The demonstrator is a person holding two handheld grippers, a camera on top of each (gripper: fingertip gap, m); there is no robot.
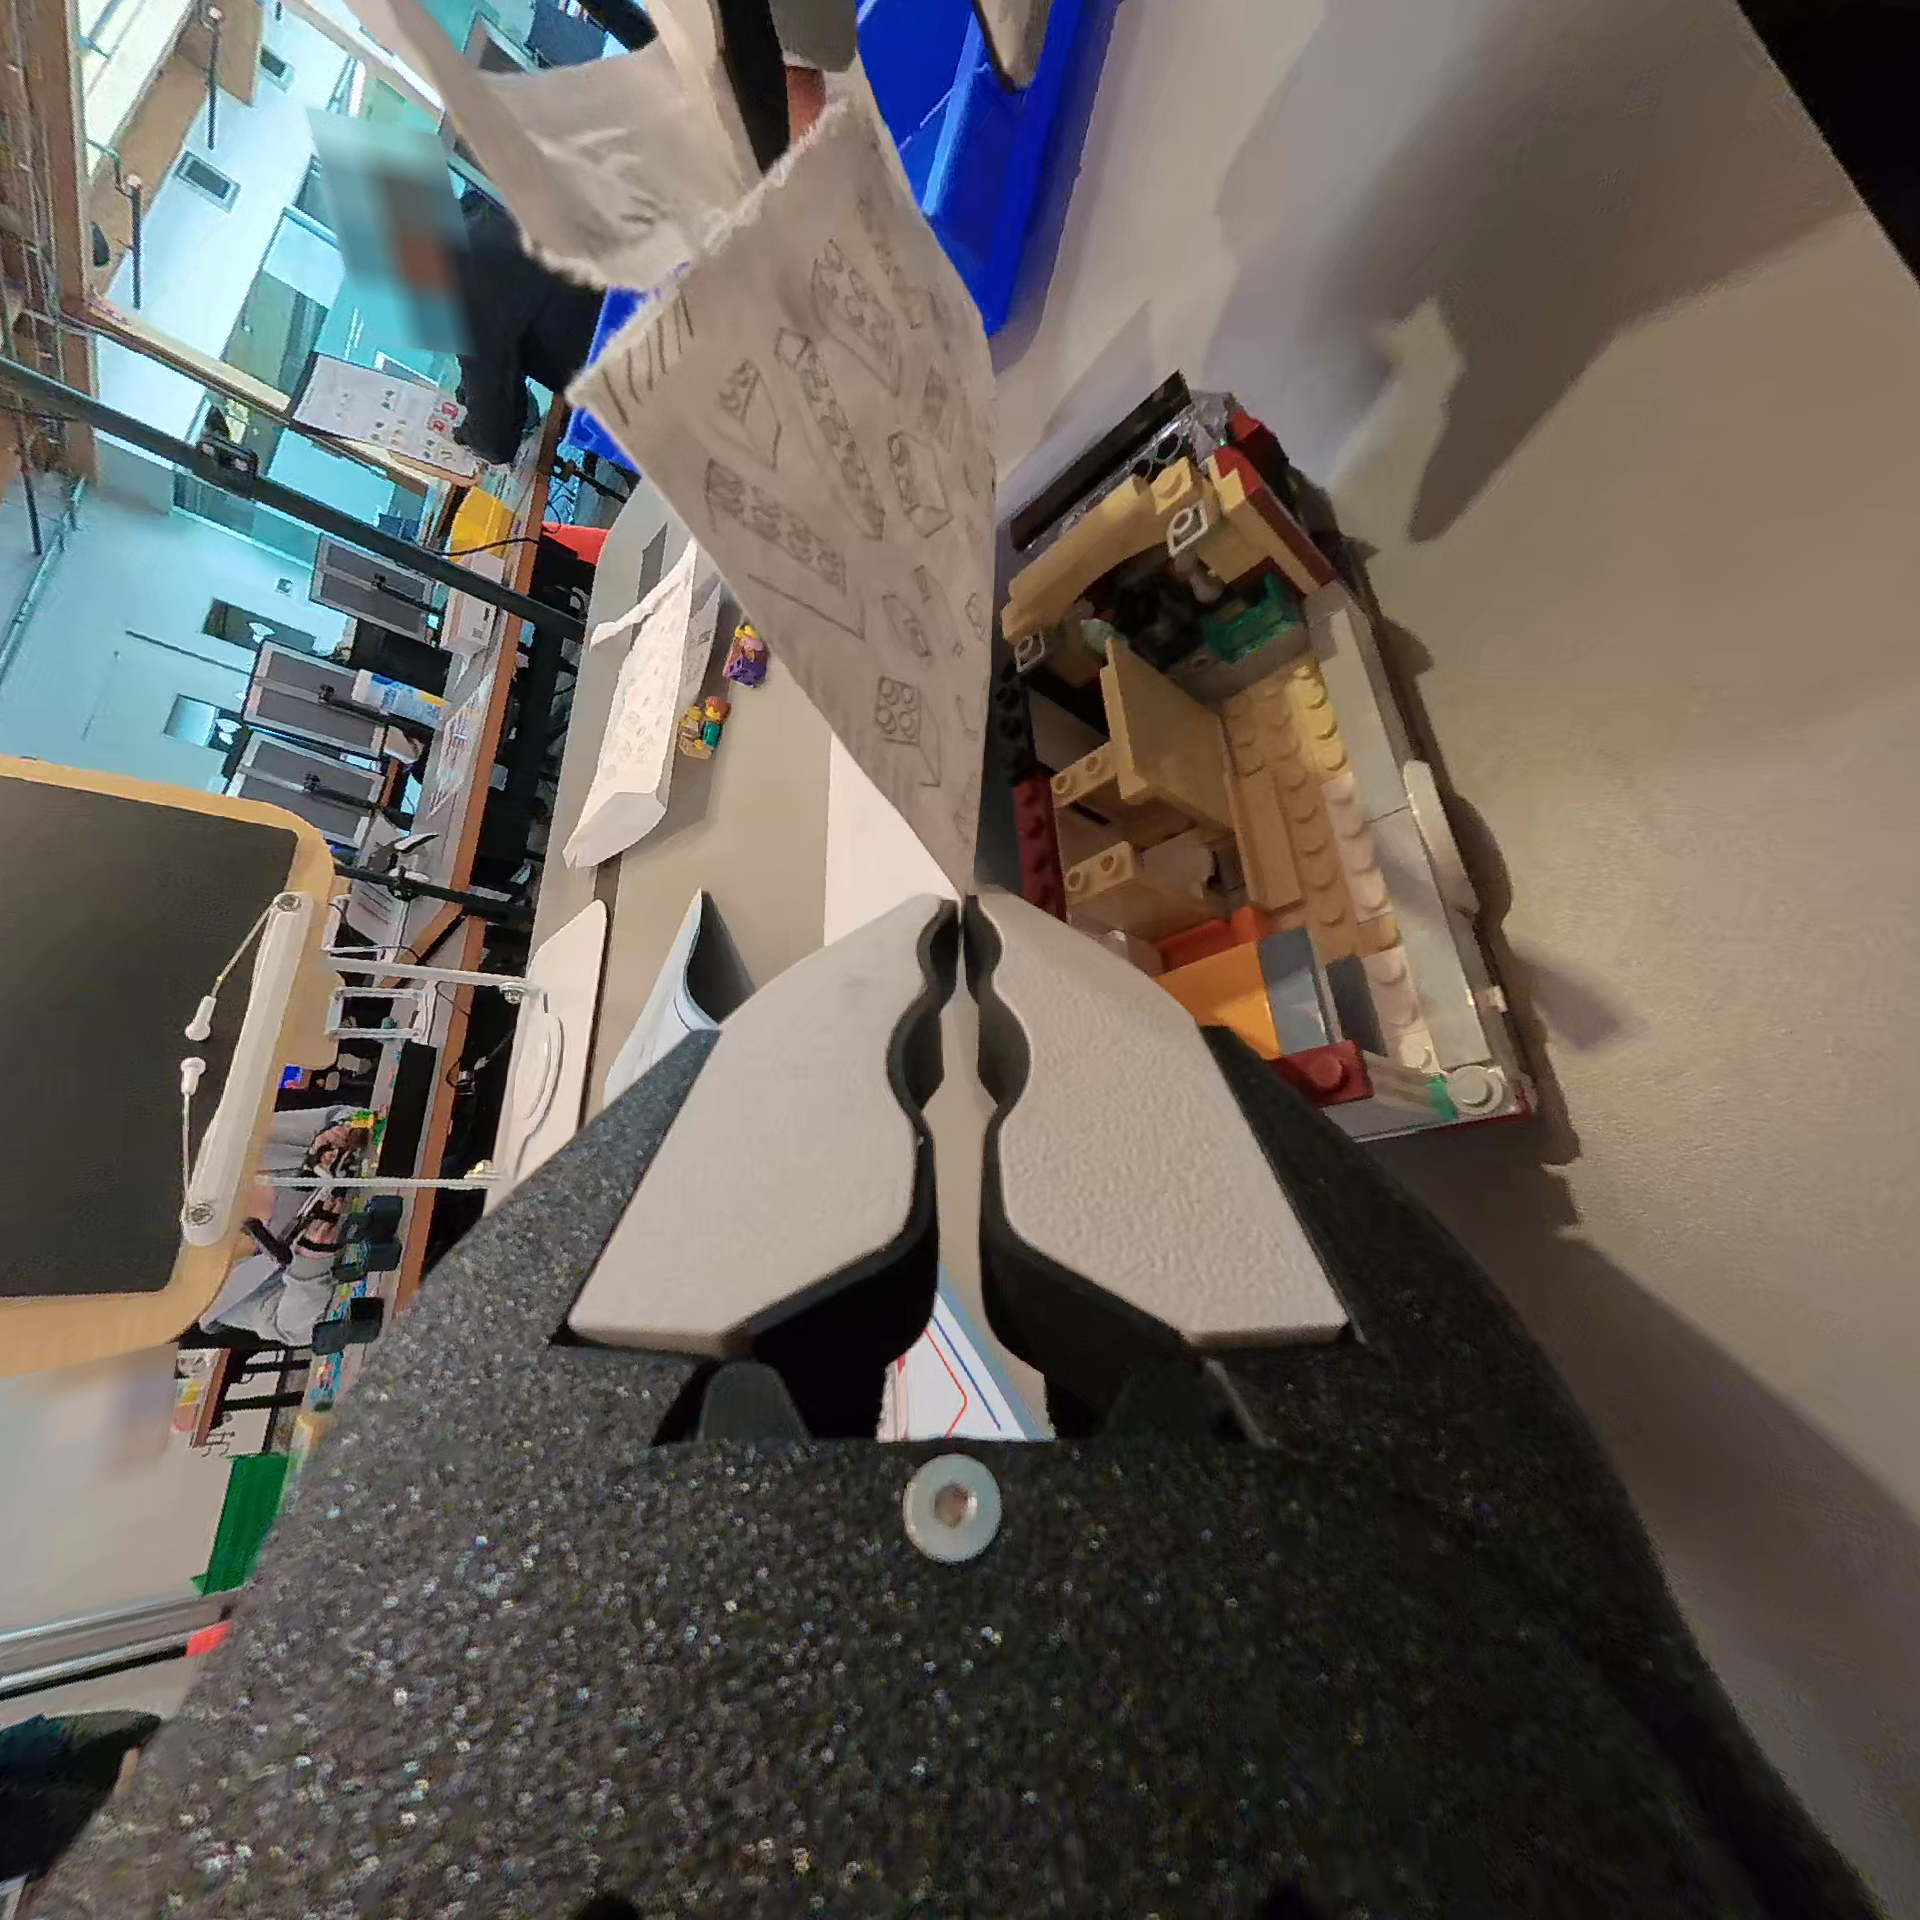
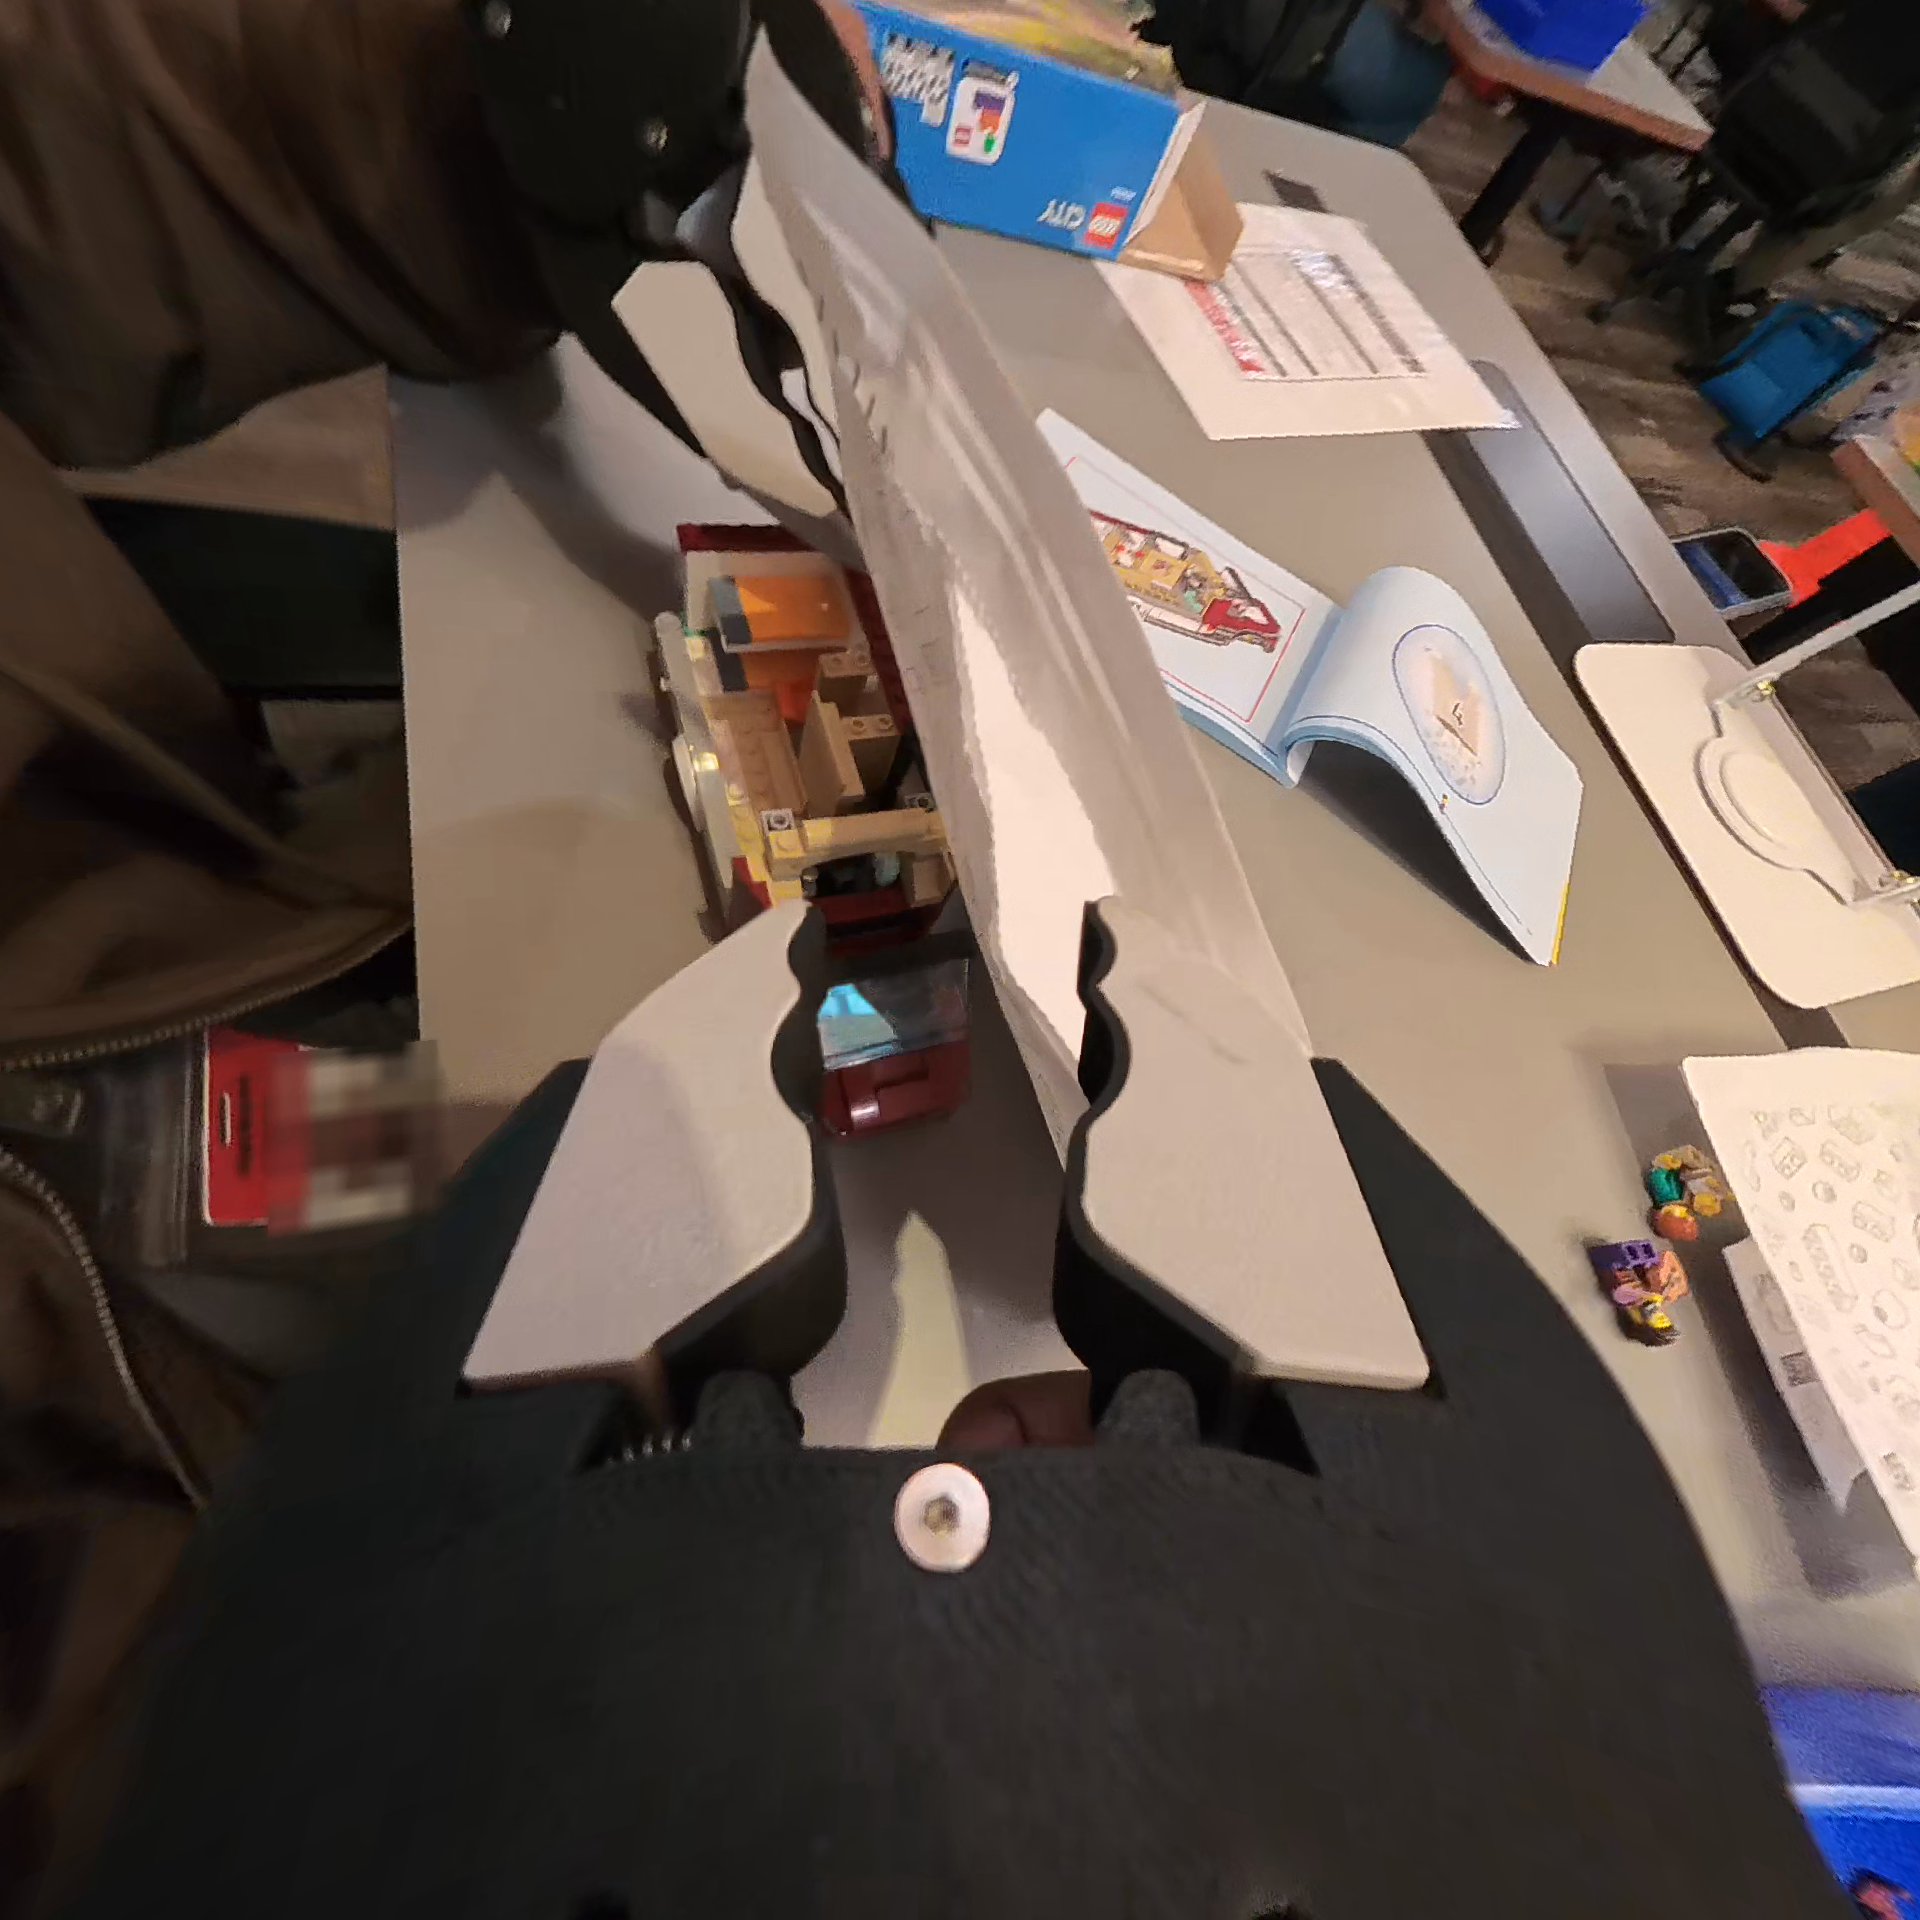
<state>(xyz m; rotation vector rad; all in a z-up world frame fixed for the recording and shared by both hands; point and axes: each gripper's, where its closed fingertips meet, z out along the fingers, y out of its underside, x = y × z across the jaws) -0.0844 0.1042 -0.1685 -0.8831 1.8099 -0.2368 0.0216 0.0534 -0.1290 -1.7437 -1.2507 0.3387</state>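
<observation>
Blue box (image 2: 1029,156) is carrying a brand mark and lettering. Laminated sheet (image 2: 1309,322) is showing print lines, blurred. Open booklet (image 2: 1444,717) is bearing a numeral.

A pale grey paper bag (image 1: 831,499) printed with dark outline drawings of bricks hangs above a grey desk (image 2: 540,831). The brick model (image 1: 1247,748) mixes tan, dark red, orange and grey-blue. Beyond lie a blue box (image 2: 1029,135) and a light-blue booklet (image 2: 1455,748).
</observation>
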